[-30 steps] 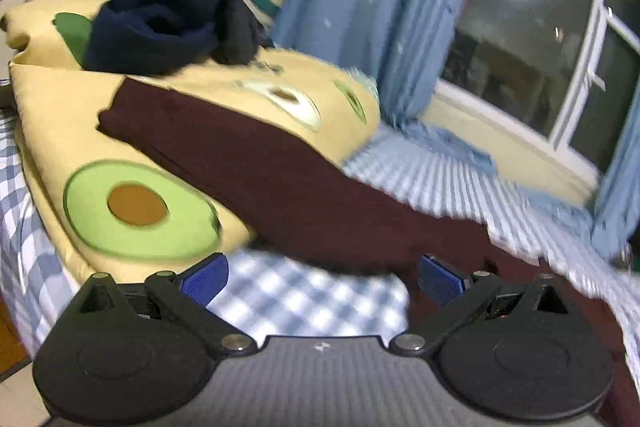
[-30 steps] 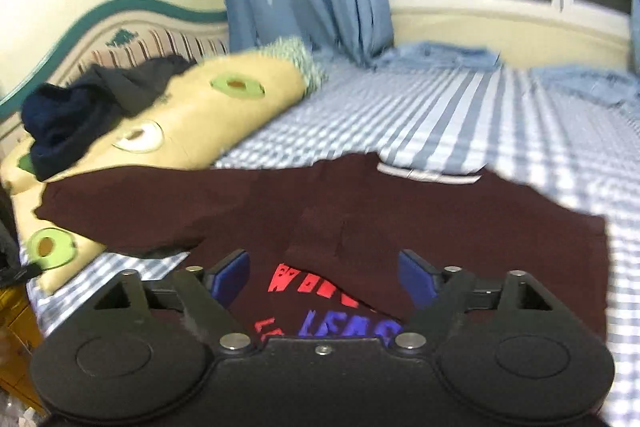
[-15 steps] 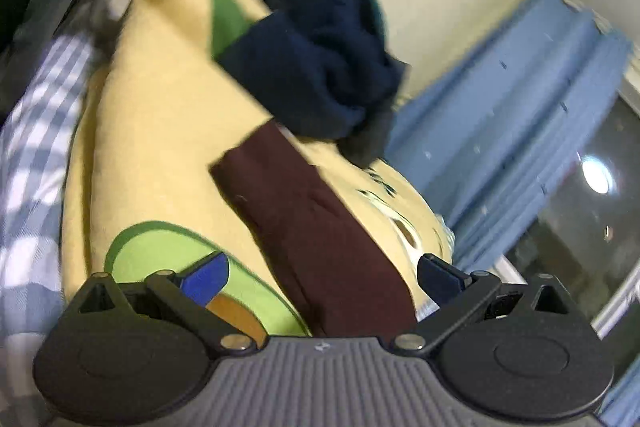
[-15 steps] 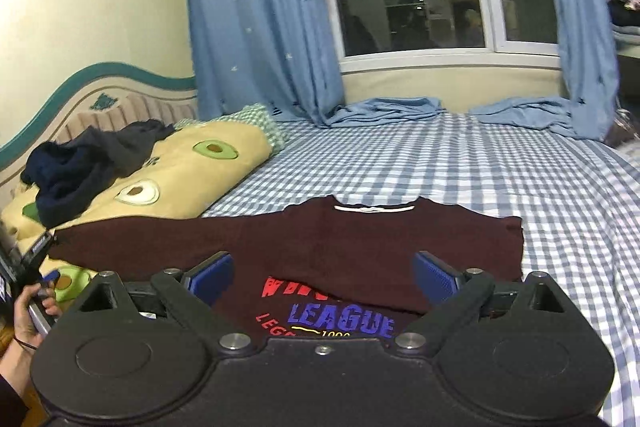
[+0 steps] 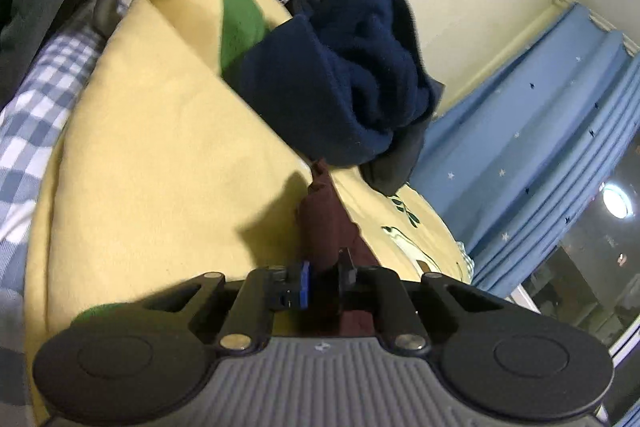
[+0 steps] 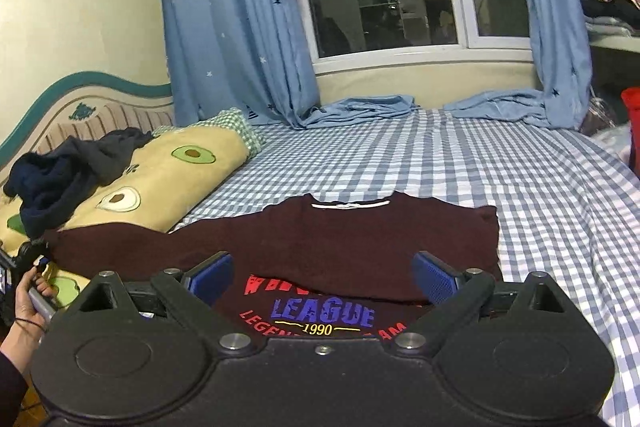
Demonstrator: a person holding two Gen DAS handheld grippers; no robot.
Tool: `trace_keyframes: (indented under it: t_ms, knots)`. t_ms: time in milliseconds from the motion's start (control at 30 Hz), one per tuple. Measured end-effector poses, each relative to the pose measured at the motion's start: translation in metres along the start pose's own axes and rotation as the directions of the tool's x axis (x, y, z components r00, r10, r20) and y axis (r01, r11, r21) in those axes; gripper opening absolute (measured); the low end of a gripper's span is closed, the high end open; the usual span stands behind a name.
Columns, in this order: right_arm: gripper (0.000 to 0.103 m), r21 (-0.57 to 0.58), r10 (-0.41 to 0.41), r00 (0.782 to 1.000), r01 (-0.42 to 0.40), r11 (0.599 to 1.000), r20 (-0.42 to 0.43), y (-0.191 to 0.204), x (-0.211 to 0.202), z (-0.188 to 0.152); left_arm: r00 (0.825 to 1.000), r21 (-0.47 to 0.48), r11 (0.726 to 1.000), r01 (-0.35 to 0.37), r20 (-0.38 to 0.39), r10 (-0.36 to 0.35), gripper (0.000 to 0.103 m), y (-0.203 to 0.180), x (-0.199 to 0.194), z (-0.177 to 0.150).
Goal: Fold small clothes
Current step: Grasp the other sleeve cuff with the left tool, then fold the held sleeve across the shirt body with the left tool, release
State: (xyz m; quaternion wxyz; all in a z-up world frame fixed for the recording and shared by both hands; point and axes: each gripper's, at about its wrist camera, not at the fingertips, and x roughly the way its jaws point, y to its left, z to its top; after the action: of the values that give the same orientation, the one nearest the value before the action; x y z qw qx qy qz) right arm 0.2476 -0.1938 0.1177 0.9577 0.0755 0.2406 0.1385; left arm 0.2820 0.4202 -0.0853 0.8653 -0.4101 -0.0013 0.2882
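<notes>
A dark maroon sweater (image 6: pixel 340 239) with red and blue "LEAGUE 1990" print lies flat, front up, on the checked bed. Its left sleeve stretches over the yellow avocado pillow (image 6: pixel 168 179). In the left wrist view my left gripper (image 5: pixel 324 275) is shut on the end of that maroon sleeve (image 5: pixel 320 223), which bunches between the pads above the pillow (image 5: pixel 160 147). A hand (image 6: pixel 28 303) holds that gripper at the far left edge of the right wrist view. My right gripper (image 6: pixel 324 275) hovers open over the sweater's lower front, with nothing between its blue pads.
A heap of navy clothing (image 5: pixel 340 87) sits on the pillow just beyond the sleeve end, next to the headboard (image 6: pixel 80 95). Blue curtains (image 6: pixel 232 27) and a window stand behind the bed. The checked sheet (image 6: pixel 400 163) runs beyond the collar.
My left gripper rolled, moved onto the sleeve end and went from wide open to shut on it. My right gripper drew back and rose a little, so more of the sweater shows.
</notes>
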Motion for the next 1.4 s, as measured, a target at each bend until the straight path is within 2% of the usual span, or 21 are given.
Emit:
trace_keyframes:
  t_ms: [100,167,300,400,500,600,667,733,767,867,933,1033,1100,1133,1167,1200,1233,1267,1300,1333,1400]
  knots:
    - [0.097,0.018,0.000,1.000,0.000,1.000,0.003,-0.009,-0.001,-0.002,0.999,0.060,0.997,0.044,0.019,-0.045,0.011,-0.024,-0.016,0.005]
    - [0.097,0.029,0.007,1.000,-0.007,1.000,0.007,-0.015,-0.002,-0.003,0.994,0.114,0.988,0.102,0.026,-0.105,0.010,-0.054,-0.030,0.007]
    - [0.097,0.059,0.019,1.000,-0.020,0.998,0.021,-0.033,-0.009,-0.007,0.974,0.266,0.940,0.216,0.005,-0.225,0.010,-0.141,-0.052,-0.003]
    - [0.097,0.098,0.013,1.000,-0.016,0.995,0.024,-0.055,-0.016,-0.013,0.939,0.332,0.882,0.335,-0.043,-0.341,0.010,-0.217,-0.065,-0.025]
    - [0.097,0.137,-0.008,1.000,0.004,0.991,0.030,-0.079,-0.028,-0.021,0.897,0.409,0.803,0.433,-0.109,-0.428,0.010,-0.300,-0.077,-0.066]
    - [0.097,0.156,-0.040,0.998,0.033,0.987,0.039,-0.100,-0.044,-0.031,0.851,0.469,0.714,0.519,-0.211,-0.480,0.010,-0.373,-0.089,-0.130]
    - [0.097,0.171,-0.065,0.997,0.056,0.984,0.046,-0.115,-0.060,-0.038,0.814,0.480,0.659,0.579,-0.297,-0.499,0.011,-0.413,-0.096,-0.184]
    - [0.097,0.186,-0.093,0.994,0.083,0.979,0.051,-0.131,-0.077,-0.046,0.787,0.483,0.622,0.617,-0.382,-0.484,0.011,-0.440,-0.099,-0.241]
    - [0.097,0.198,-0.117,0.992,0.105,0.975,0.050,-0.140,-0.087,-0.051,0.781,0.495,0.604,0.625,-0.420,-0.462,0.011,-0.450,-0.099,-0.273]
    - [0.096,0.239,-0.182,0.983,0.168,0.956,0.037,-0.163,-0.115,-0.064,0.806,0.582,0.566,0.584,-0.499,-0.319,0.011,-0.462,-0.089,-0.366]
    - [0.096,0.272,-0.229,0.973,0.211,0.939,0.034,-0.177,-0.137,-0.075,0.806,0.608,0.560,0.563,-0.554,-0.208,0.011,-0.454,-0.080,-0.414]
    - [0.096,0.307,-0.290,0.956,0.267,0.913,0.031,-0.194,-0.166,-0.091,0.787,0.634,0.538,0.556,-0.610,-0.094,0.011,-0.434,-0.066,-0.464]
    - [0.096,0.329,-0.325,0.946,0.301,0.895,0.019,-0.202,-0.178,-0.101,0.769,0.631,0.526,0.571,-0.634,-0.074,0.012,-0.421,-0.069,-0.480]
    - [0.096,0.340,-0.333,0.943,0.309,0.888,0.012,-0.208,-0.183,-0.106,0.752,0.624,0.515,0.588,-0.656,-0.065,0.021,-0.417,-0.071,-0.486]
    - [0.096,0.353,-0.338,0.941,0.315,0.881,0.002,-0.212,-0.185,-0.109,0.723,0.611,0.497,0.616,-0.689,-0.048,0.050,-0.416,-0.071,-0.492]
    - [0.096,0.362,-0.339,0.941,0.317,0.876,-0.005,-0.216,-0.184,-0.112,0.684,0.595,0.468,0.653,-0.729,-0.026,0.068,-0.415,-0.070,-0.495]
    - [0.096,0.371,-0.336,0.942,0.317,0.873,-0.012,-0.218,-0.183,-0.114,0.653,0.582,0.429,0.690,-0.757,-0.023,0.092,-0.413,-0.071,-0.500]
    - [0.096,0.375,-0.332,0.943,0.314,0.872,-0.017,-0.219,-0.181,-0.114,0.646,0.582,0.392,0.712,-0.762,-0.043,0.094,-0.411,-0.073,-0.499]
    - [0.096,0.376,-0.322,0.947,0.307,0.874,-0.026,-0.219,-0.177,-0.114,0.647,0.585,0.364,0.725,-0.759,-0.069,0.094,-0.409,-0.077,-0.495]
    - [0.096,0.373,-0.313,0.949,0.301,0.878,-0.029,-0.216,-0.174,-0.113,0.639,0.578,0.341,0.741,-0.763,-0.094,0.094,-0.407,-0.081,-0.490]
    - [0.096,0.356,-0.296,0.955,0.286,0.890,-0.027,-0.210,-0.167,-0.109,0.594,0.525,0.317,0.790,-0.783,-0.183,0.094,-0.402,-0.096,-0.463]
